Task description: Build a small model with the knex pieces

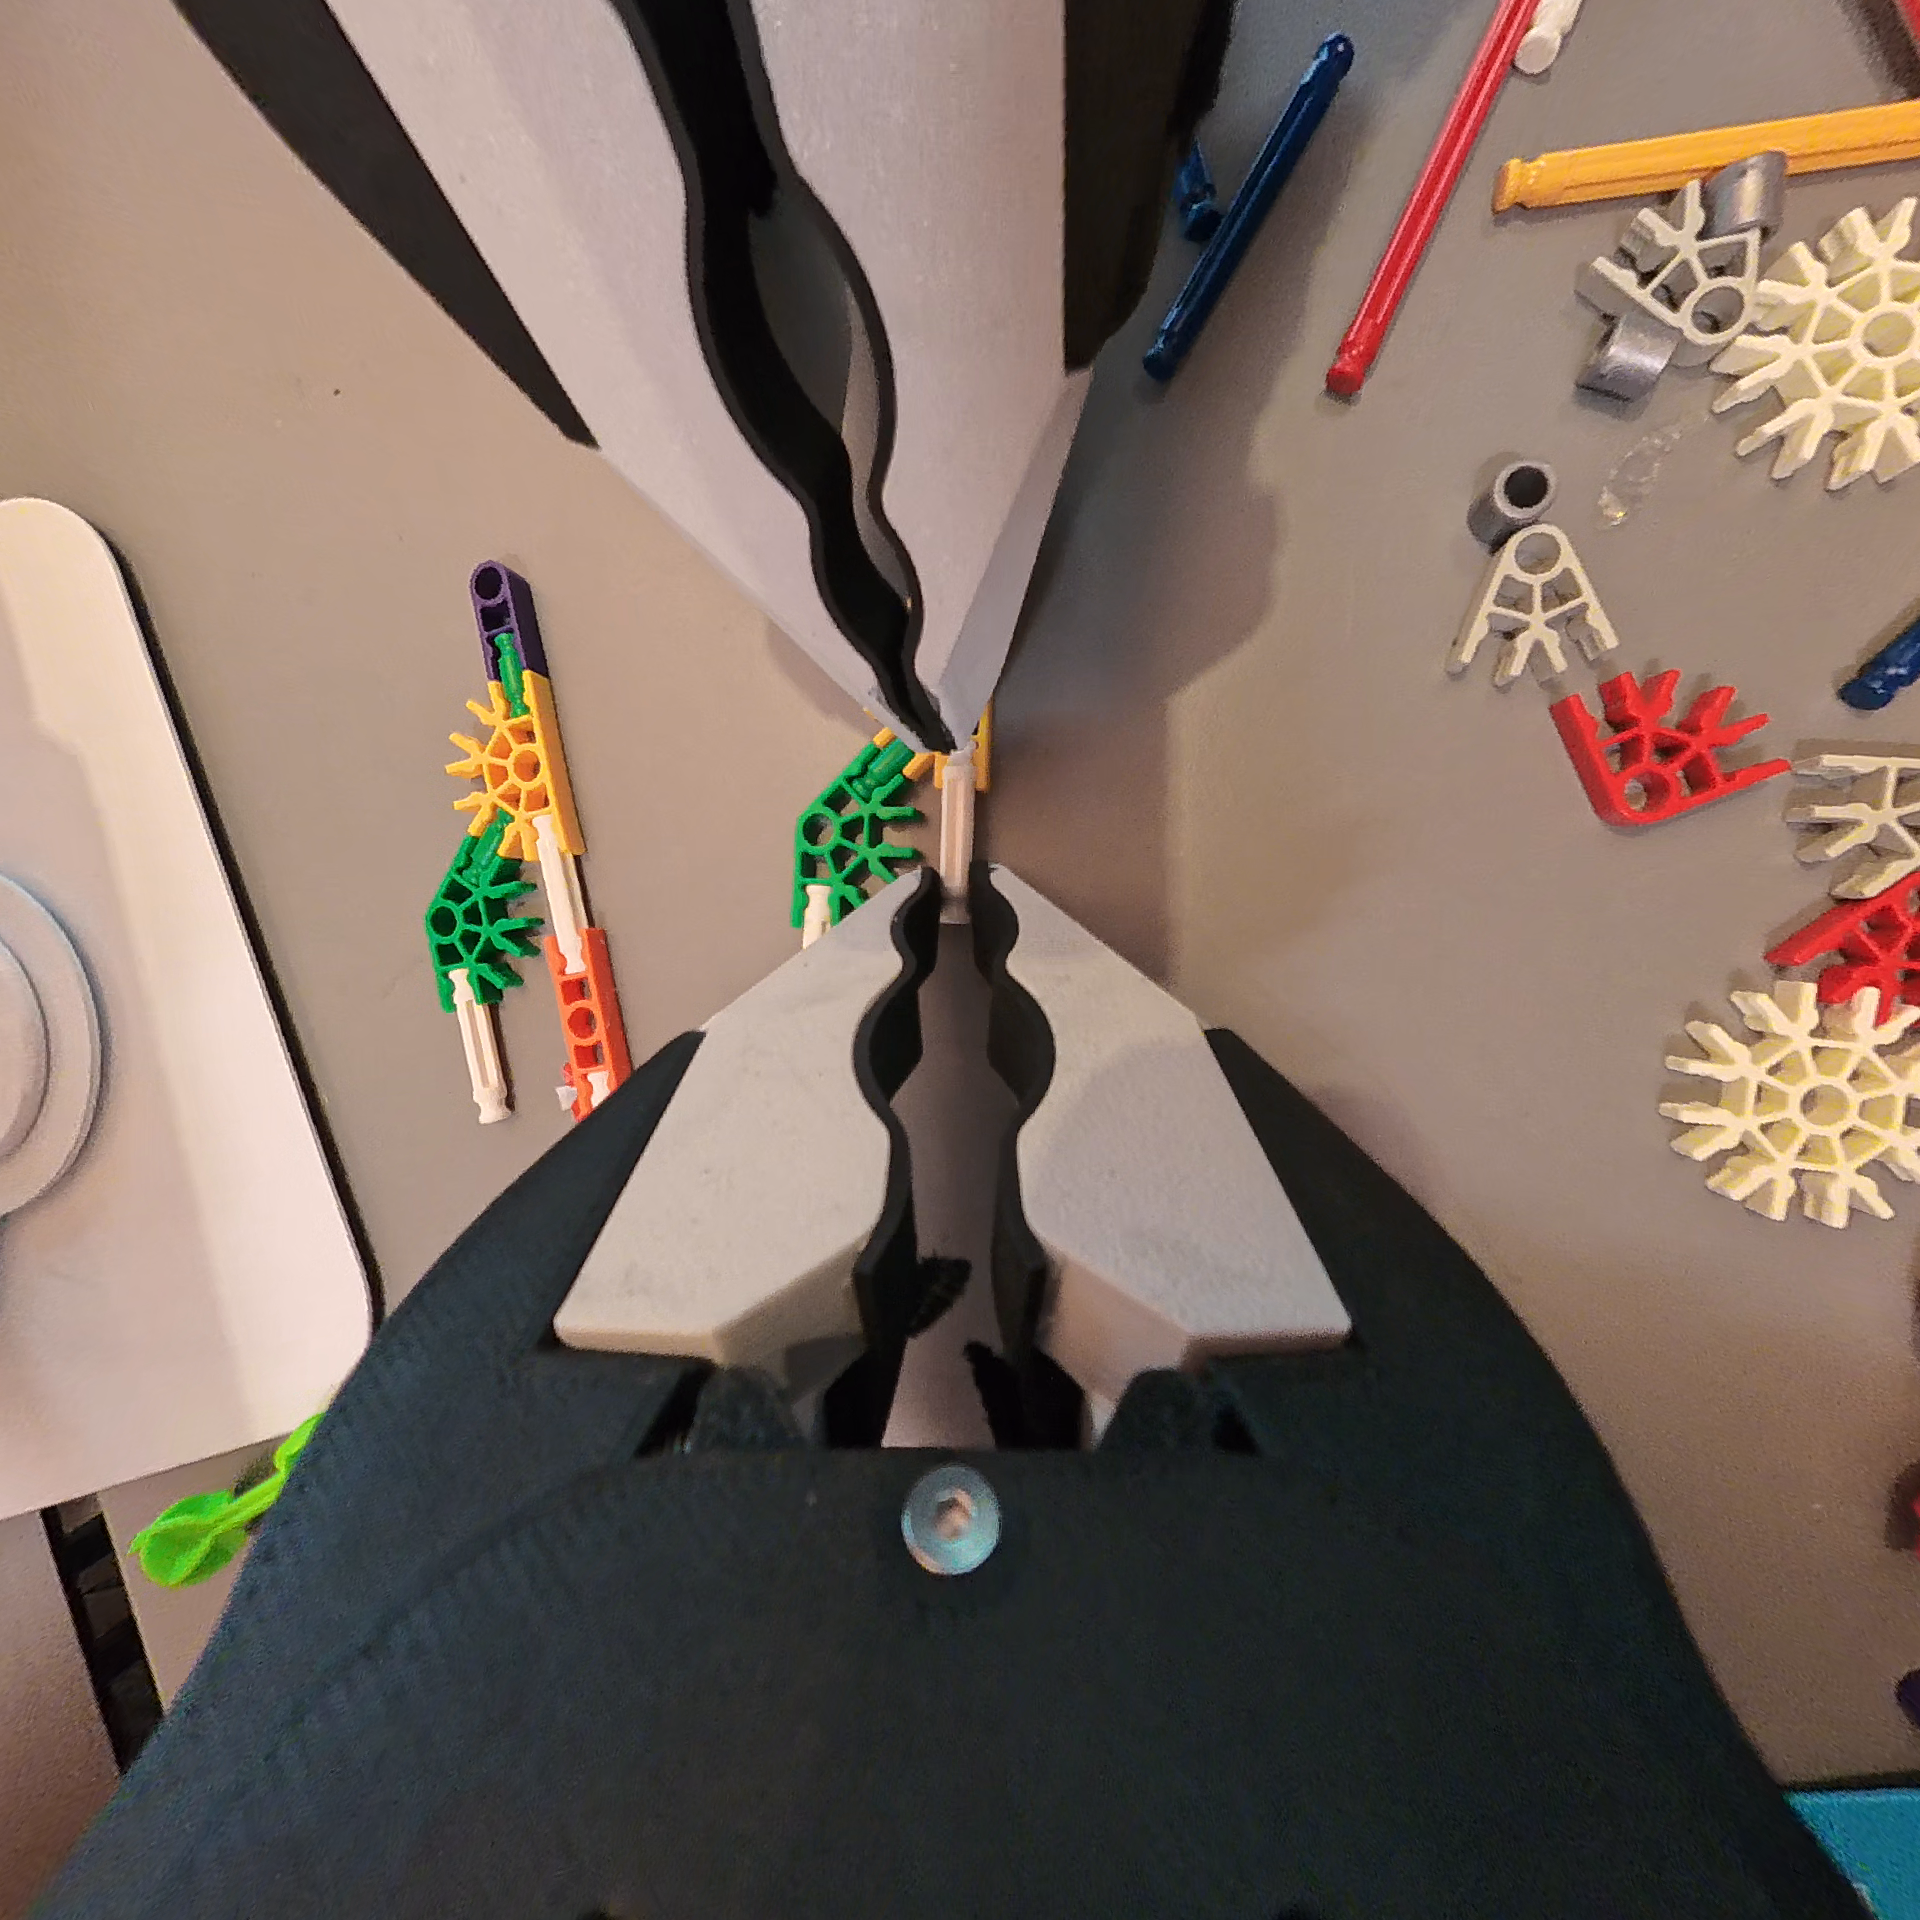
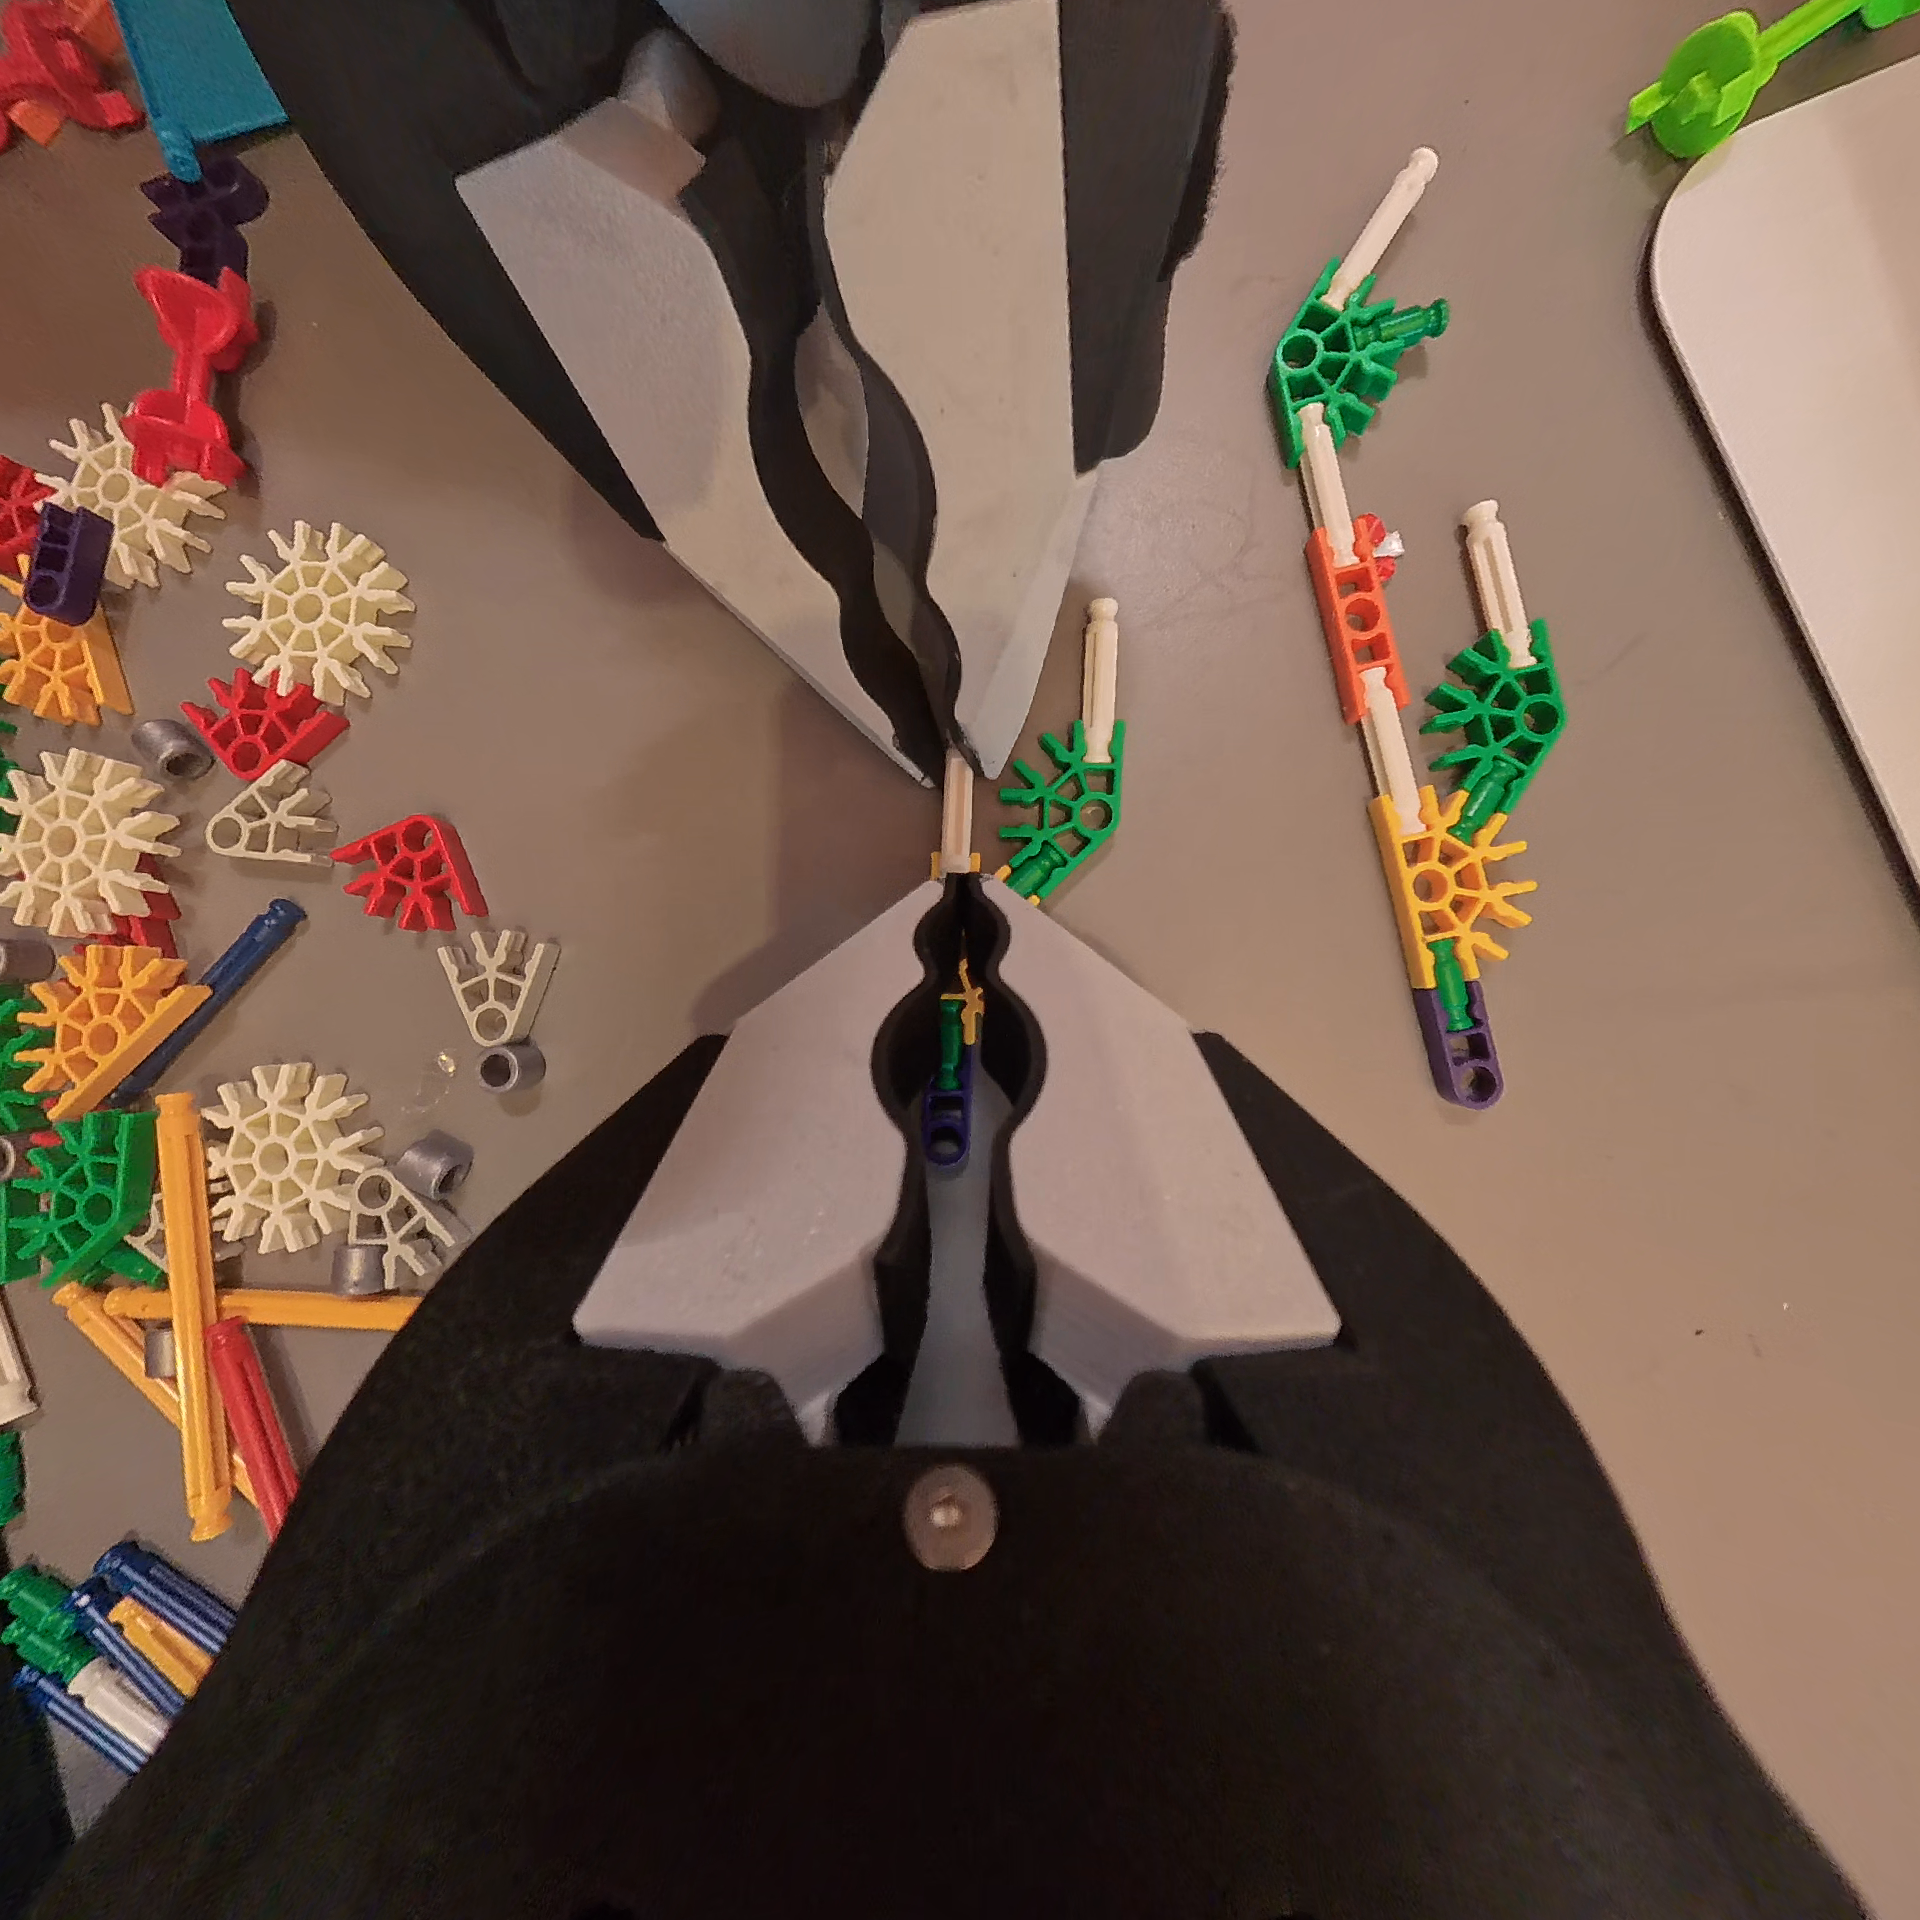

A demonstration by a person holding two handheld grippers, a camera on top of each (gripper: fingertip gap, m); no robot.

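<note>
The left gripper [image 1: 956, 883] is pinching the near end of a short white rod [image 1: 956, 831] lying straight ahead along its fingers; the right gripper [image 2: 961, 883], facing it tip to tip, is clenching the yellow connector [image 2: 956, 864] holding the rod's far end above the grey table [image 2: 644, 831].

No legible text, labels, brands, numbers or signs anywhere.
</note>
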